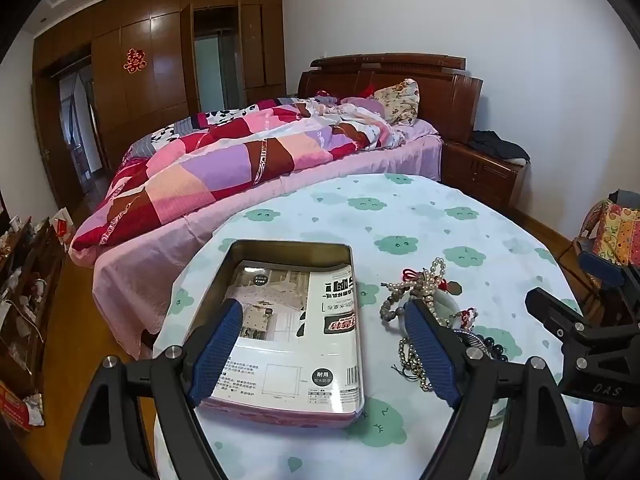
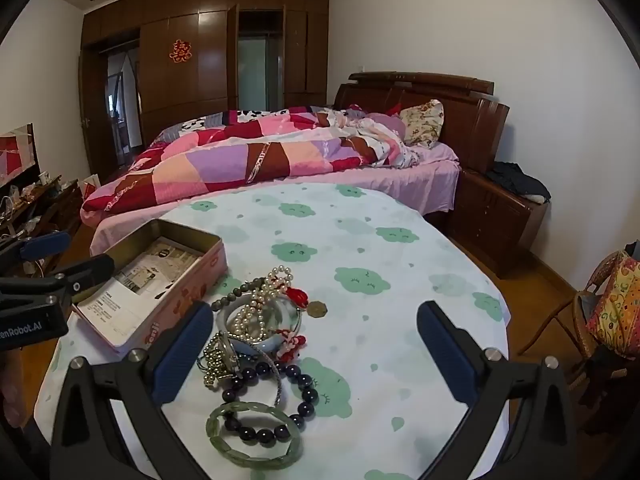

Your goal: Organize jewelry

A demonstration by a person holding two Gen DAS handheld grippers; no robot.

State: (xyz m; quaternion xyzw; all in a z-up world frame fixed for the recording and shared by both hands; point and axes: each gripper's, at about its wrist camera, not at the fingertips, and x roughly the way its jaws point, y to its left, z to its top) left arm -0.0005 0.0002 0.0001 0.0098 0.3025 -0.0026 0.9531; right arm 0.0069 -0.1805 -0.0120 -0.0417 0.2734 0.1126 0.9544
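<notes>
Round table point(image 2: 400, 240) under a white cloth printed with green clouds. The tangled heap of bracelets and bead strings point(image 2: 256, 340) lies on it, just beside the open rectangular pink tin box point(image 2: 188, 284), which holds only a printed paper packet point(image 1: 292, 320).

Both grippers empty. My left hand-held gripper point(image 1: 324, 344) hangs over the tin with its blue pads spread wide; my right hand-held gripper point(image 2: 316, 344) is likewise wide apart, the heap sitting near its left pad.

Handling, as I judge it:
- Pale green segmented stone bangle point(image 2: 252, 436), nearest me, resting on the dark bead loop. Stiff, smooth, probably slippery and chip-prone. I would pinch across 1 side of the ring, not span it.
- Dark blue round-bead bracelet point(image 2: 296, 392). Strung, so it will sag and swing; light. Grip on 2 or 3 beads together.
- White pearl strand point(image 2: 260, 304), draped over a pale jade-like bangle point(image 2: 240, 316) and knotted in with red cord ornaments point(image 2: 294, 344). Limp, and likely to drag its neighbours up with it.
- Brass-coloured small-bead chain point(image 2: 214, 364). Fine and loose; hard to catch between broad pads.
- Small gold-coloured coin-like piece point(image 2: 317, 309), lying flat at the heap's edge. I cannot tell if it is tied to the red cord.

I would take the green bangle 1st, since it looks the freest piece.
</notes>
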